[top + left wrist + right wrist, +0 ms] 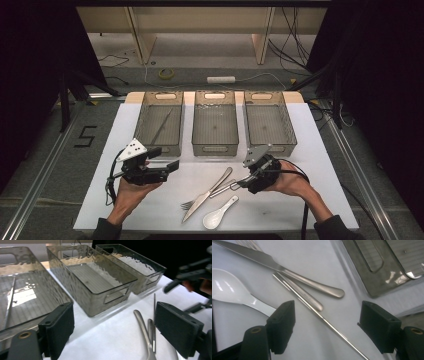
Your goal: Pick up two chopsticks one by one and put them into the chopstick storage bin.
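Right gripper [325,328] open wide over a thin metal chopstick [317,313] on the white table [125,200], pads not pressing it; knife [207,192], fork [197,200] and white spoon [218,215] just beside. Left gripper [113,330] also wide open, empty, near the left tray [160,125]; three trays [215,125] in a row behind.

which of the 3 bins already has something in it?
The left bin, nearest the left gripper: a thin metal rod lies in it. The middle bin and right bin look empty.
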A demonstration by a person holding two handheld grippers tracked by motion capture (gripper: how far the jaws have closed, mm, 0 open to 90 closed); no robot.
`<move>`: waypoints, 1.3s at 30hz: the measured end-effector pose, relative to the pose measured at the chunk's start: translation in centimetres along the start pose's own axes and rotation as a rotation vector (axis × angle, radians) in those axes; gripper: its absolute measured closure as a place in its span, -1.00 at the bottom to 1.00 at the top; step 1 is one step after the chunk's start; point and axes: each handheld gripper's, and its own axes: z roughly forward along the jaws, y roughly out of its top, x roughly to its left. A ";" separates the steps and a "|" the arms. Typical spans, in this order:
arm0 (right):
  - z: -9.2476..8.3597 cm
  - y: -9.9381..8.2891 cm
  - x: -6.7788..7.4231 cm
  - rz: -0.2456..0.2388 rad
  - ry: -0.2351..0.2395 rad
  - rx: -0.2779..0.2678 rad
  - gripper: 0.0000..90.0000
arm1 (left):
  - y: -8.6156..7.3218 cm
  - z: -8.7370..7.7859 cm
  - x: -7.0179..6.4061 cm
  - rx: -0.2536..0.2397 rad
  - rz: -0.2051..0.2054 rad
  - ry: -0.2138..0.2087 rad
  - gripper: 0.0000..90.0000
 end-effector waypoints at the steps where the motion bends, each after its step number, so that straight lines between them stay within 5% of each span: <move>1: 0.2 0.1 -0.3 -0.004 0.007 0.018 -0.35 | 0.0 0.0 -0.1 0.006 0.006 -0.008 -0.64; 14: 2.7 0.6 -1.7 -0.061 0.063 0.193 -0.17 | -0.6 -0.5 -1.2 0.029 0.040 -0.019 -0.65; 25: 4.0 1.0 -1.5 -0.144 0.101 0.269 0.09 | -0.9 -0.6 -1.6 0.049 0.056 -0.032 -0.65; 39: 5.5 1.2 -1.5 -0.164 0.132 0.330 0.35 | -1.1 -0.3 -1.6 0.061 0.065 -0.031 -0.65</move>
